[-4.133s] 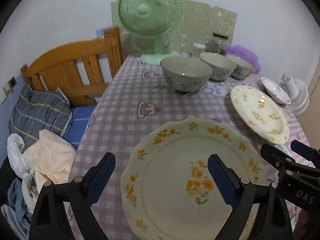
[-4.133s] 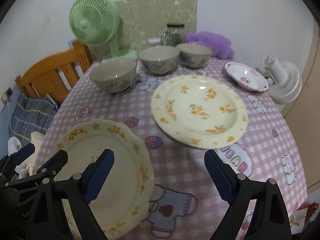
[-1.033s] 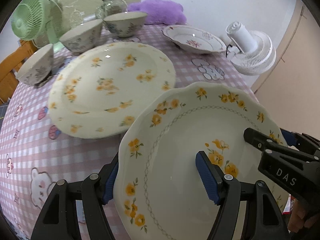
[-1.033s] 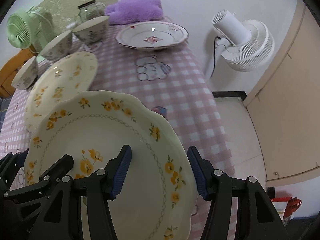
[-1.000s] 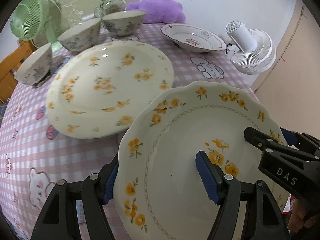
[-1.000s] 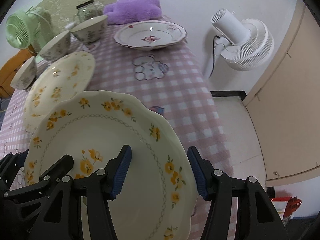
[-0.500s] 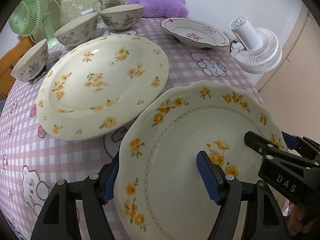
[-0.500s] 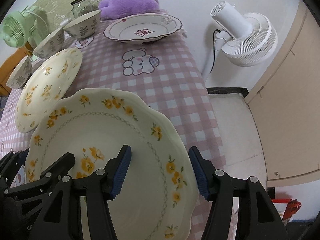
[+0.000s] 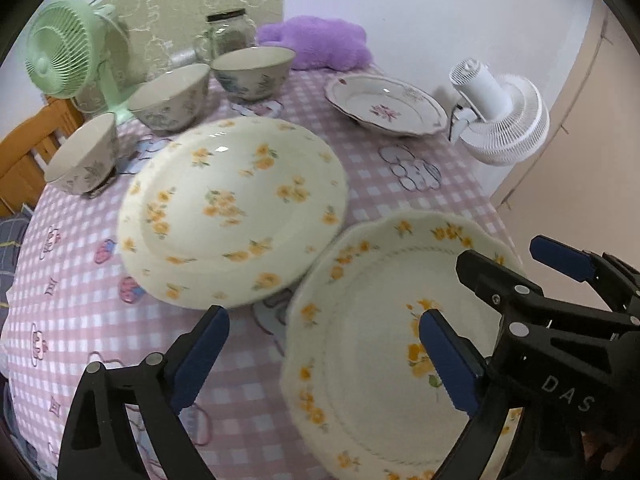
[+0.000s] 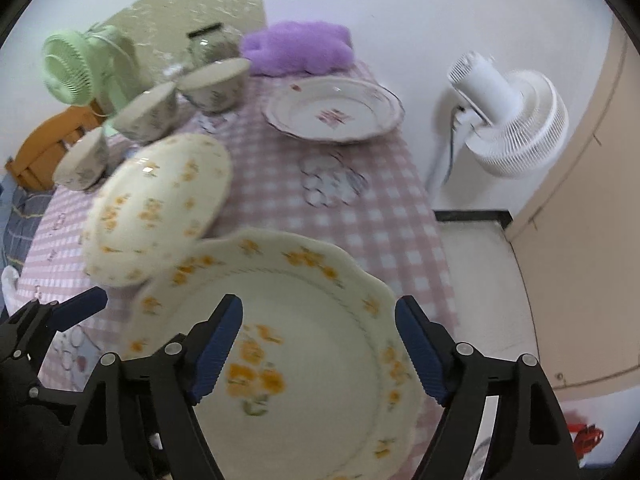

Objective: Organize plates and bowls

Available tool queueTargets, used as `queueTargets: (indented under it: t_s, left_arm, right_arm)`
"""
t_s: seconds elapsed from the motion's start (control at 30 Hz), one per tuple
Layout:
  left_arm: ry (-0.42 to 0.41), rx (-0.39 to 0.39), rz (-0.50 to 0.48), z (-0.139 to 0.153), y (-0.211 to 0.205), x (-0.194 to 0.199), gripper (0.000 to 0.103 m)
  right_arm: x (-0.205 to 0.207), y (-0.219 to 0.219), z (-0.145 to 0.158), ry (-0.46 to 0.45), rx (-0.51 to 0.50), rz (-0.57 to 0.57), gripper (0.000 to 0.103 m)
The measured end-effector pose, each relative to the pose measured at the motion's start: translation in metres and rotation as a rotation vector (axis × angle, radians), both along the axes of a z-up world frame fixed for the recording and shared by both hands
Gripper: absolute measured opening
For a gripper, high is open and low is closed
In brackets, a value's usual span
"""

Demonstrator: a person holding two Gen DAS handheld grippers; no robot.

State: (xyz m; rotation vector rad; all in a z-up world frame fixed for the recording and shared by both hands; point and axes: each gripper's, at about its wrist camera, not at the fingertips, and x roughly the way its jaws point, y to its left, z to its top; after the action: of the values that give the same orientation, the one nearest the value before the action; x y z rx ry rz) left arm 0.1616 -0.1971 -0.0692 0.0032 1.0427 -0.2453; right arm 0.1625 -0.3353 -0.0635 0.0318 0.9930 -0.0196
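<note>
A scalloped cream plate with yellow flowers (image 9: 384, 344) (image 10: 288, 344) is held at the near right of the table. My right gripper (image 10: 318, 350) is shut on the plate's near rim, one finger above and one under. My left gripper (image 9: 324, 356) is open, its right finger over the plate's left part, its left finger over the cloth. A round cream plate with yellow flowers (image 9: 232, 208) (image 10: 156, 204) lies in the middle. Three patterned bowls (image 9: 168, 96) stand at the back left. A white plate with a pink flower (image 9: 384, 104) (image 10: 332, 110) sits at the back right.
The table has a pink checked cloth (image 9: 80, 320). A green fan (image 9: 68, 52), a glass jar (image 9: 228, 34) and a purple cushion (image 9: 320, 42) stand at the back. A white fan (image 9: 500, 116) stands beyond the table's right edge, by bare floor (image 10: 480, 280). A wooden bed frame (image 9: 24, 148) is left.
My left gripper has opened and let go of the scalloped plate, shifting left. The right gripper still holds the plate, which sits lower and farther right.
</note>
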Motion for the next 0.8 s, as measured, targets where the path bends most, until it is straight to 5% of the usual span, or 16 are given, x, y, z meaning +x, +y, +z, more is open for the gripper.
queueTargets:
  t_s: [0.47,0.8]
  left_arm:
    - [-0.061,0.010,0.060,0.025,0.078,0.040,0.097]
    - [-0.058,0.023,0.107,0.014,0.106,0.094,0.096]
  right_arm:
    - [0.035,0.072,0.027,-0.038,0.037,-0.061,0.081]
    - [0.094,0.104,0.024,-0.036,0.008,-0.074,0.081]
